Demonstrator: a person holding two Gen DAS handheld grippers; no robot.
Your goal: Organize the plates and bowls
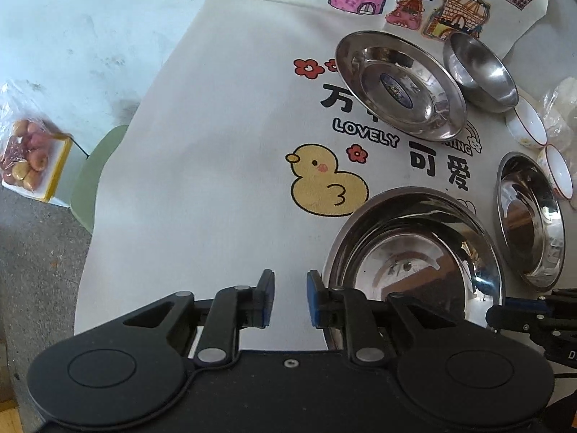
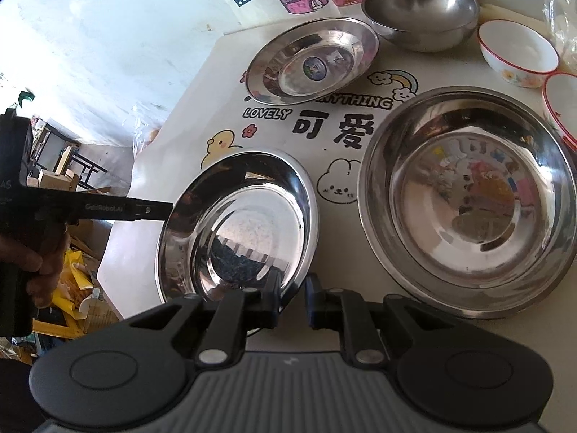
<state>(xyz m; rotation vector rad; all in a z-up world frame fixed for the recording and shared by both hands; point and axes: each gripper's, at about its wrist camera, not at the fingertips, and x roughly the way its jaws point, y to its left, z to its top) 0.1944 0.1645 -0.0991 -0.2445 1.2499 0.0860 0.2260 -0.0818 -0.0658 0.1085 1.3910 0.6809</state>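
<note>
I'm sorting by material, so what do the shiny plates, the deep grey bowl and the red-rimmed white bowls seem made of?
The shiny plates look like polished stainless steel, with mirror-like reflections. The deep grey bowl looks like steel with a duller, brushed sheen. The red-rimmed white bowls seem glazed ceramic, though melamine is possible.

Table [image 2: 151, 274] under cartoon-print cloth [image 1: 223, 115]; on it three steel plates [image 2: 313, 61], steel bowl [image 2: 420, 9], seemingly two ceramic bowls [image 2: 517, 48].

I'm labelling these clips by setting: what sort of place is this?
Probably a home dining or kitchen table: steel plates and bowls on a cartoon tablecloth, with a bag of fruit nearby.
</note>
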